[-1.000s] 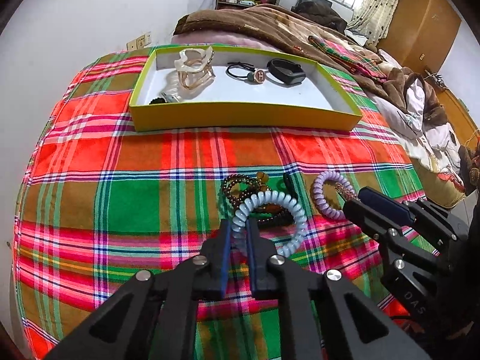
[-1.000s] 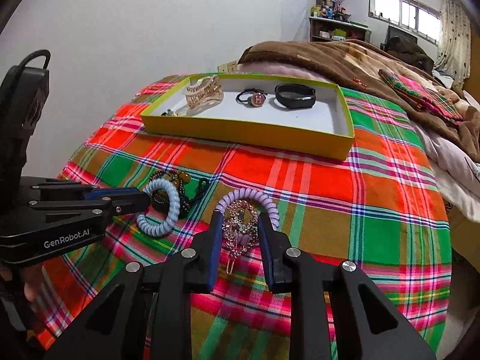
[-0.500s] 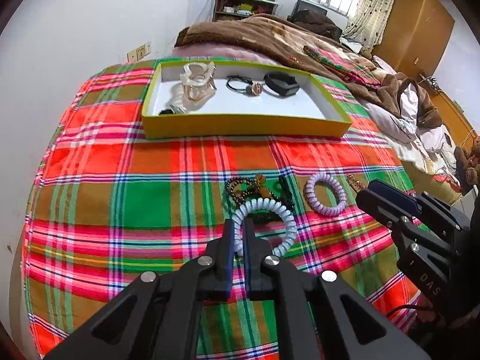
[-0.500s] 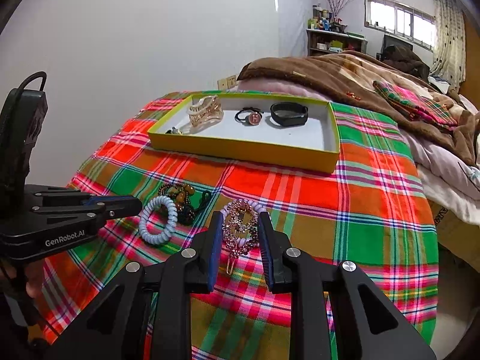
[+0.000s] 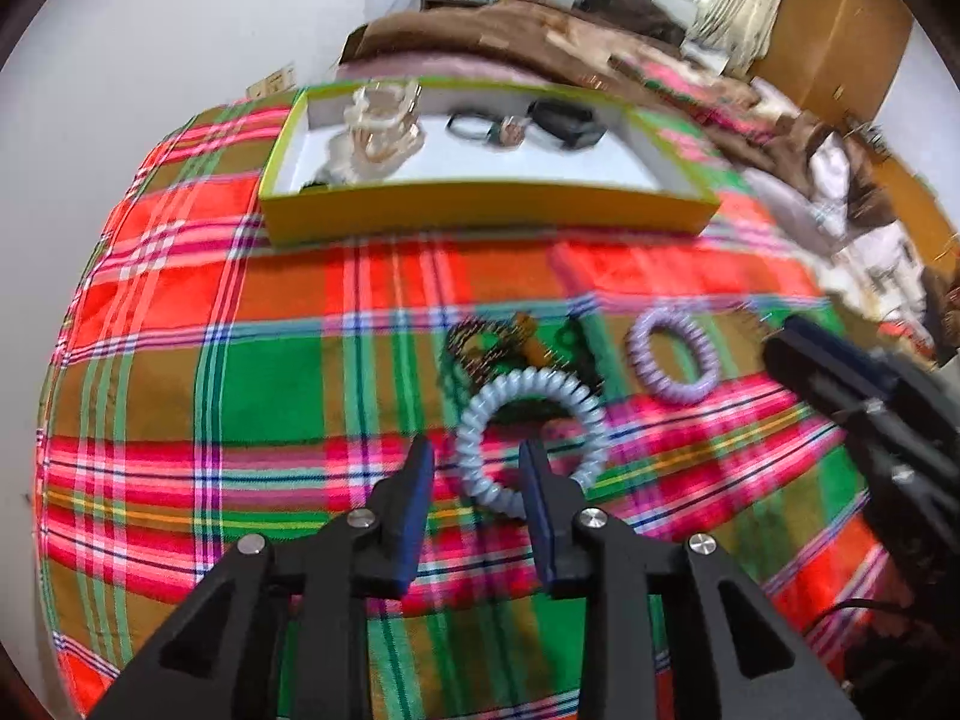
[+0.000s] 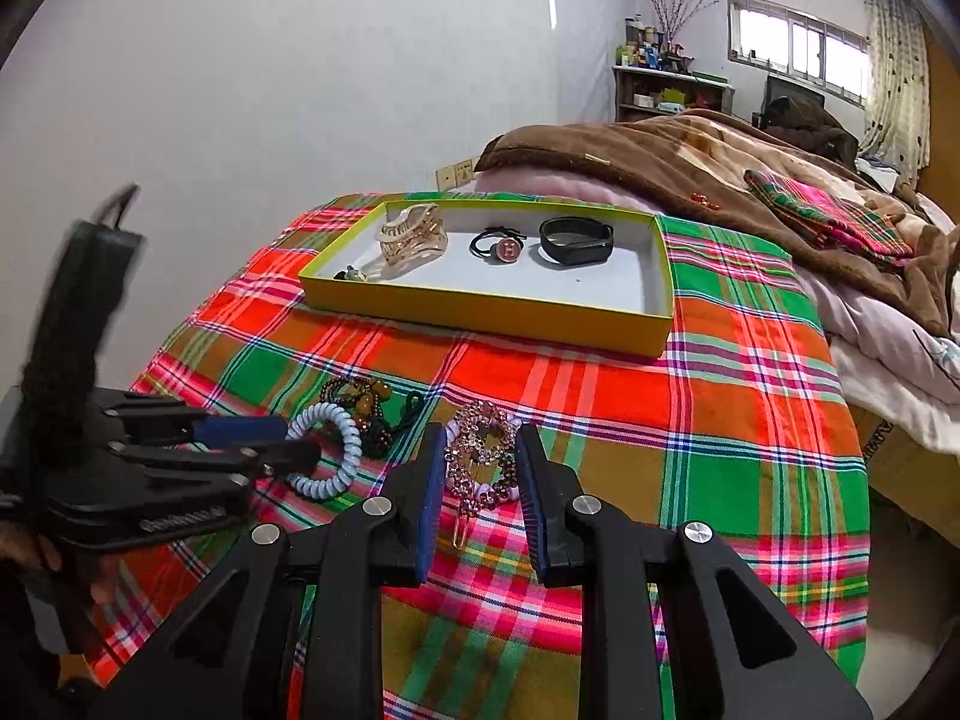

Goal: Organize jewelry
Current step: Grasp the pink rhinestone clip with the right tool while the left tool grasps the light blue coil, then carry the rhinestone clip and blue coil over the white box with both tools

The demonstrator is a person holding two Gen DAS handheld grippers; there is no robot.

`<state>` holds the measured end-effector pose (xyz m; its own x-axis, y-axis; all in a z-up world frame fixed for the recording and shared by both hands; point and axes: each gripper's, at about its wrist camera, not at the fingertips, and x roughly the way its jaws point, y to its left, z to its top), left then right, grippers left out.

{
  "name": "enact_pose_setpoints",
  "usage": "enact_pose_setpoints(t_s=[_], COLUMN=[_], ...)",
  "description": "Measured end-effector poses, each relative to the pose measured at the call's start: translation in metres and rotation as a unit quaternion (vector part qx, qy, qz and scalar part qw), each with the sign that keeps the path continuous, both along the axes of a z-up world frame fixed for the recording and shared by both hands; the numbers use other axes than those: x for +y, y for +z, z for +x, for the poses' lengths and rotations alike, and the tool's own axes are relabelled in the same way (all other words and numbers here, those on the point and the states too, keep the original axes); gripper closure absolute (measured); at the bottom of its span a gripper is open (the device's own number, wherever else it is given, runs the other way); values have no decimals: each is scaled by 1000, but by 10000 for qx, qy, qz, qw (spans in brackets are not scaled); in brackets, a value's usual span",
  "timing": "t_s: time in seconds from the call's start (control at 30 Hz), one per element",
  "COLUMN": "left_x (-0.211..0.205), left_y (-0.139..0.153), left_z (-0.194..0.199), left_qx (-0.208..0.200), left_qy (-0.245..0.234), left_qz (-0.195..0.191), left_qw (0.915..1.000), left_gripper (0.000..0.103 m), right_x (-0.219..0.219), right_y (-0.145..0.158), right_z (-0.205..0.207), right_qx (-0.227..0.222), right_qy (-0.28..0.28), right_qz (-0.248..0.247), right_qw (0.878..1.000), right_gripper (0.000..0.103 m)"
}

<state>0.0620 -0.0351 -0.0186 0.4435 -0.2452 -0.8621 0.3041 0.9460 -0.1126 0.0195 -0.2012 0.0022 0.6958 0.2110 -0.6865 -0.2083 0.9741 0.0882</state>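
Left hand-held gripper (image 5: 474,459) hovers over the plaid blanket (image 5: 252,384) on the bed, near the blanket's front edge, and its jaws are opening. A pale blue coil hair tie (image 5: 528,429) lies flat on the blanket with its near left arc between the two blue pads; the pads stand clear of the coil on both sides, so nothing is clamped. Just beyond the blue tie sits a dark beaded bracelet (image 5: 492,342) with amber beads, touching or overlapping the tie's far arc. To the right of that lies a lilac coil hair tie (image 5: 672,354), apart from the blue one.

Right hand-held gripper (image 6: 480,459) is held partly apart with a rhinestone hair clip (image 6: 480,456) between its pads. The clip fills the gap and both pads seem to press its sides, with its clasp end pointing back toward the camera; the lilac coil shows just under it.

Toward the blanket's far edge rests a yellow-green tray (image 6: 480,312) with a white floor. In its left part lies a cream claw clip (image 6: 411,234), with a small dark piece (image 6: 351,273) at the front left corner. In the middle is a black hair tie with a round "H" charm (image 6: 501,246), and beside it on the right a black wristband (image 6: 576,240). The tray's right end is bare.
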Motion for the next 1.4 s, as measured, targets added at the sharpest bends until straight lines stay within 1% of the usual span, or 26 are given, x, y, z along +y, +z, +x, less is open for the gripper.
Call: enact_pose_setpoints(t_s=[0.03,0.1,0.17,0.27,0.47,0.77,0.93,1.17,1.4], left_x=[0,-1,-1,2,8,10,9,0,-9], left_y=[1,1,0,4,17,44,59,70,68], left_z=[0,-1,0,-2,2,15,31,59,95], left_qx=[-6,0,9,-23,-115,-358,-490,-587,-529], left_qy=[9,-11,-5,23,67,14,0,-57,-11], left_qz=[8,26,110,104,-24,-178,-277,-379,-458], left_qw=[10000,10000,9999,9999,9999,9992,9984,9975,9975], left_gripper=[74,89,93,93,93,93,93,93,93], right_x=[0,0,0,0,1,0,-3,-12,-21], right_y=[1,1,2,4,12,27,35,40,37], right_z=[0,0,1,2,4,15,26,50,85], right_qx=[-5,-20,-25,-36,-109,-244,-323,-352,-328], right_qy=[3,6,3,-2,-12,-69,-121,-243,-353], right_qz=[-1,-4,-16,-24,-53,-142,-184,-226,-380], right_qw=[10000,10000,10000,10000,9999,9996,9992,9988,9981], right_gripper=[79,79,79,79,79,79,79,79,79])
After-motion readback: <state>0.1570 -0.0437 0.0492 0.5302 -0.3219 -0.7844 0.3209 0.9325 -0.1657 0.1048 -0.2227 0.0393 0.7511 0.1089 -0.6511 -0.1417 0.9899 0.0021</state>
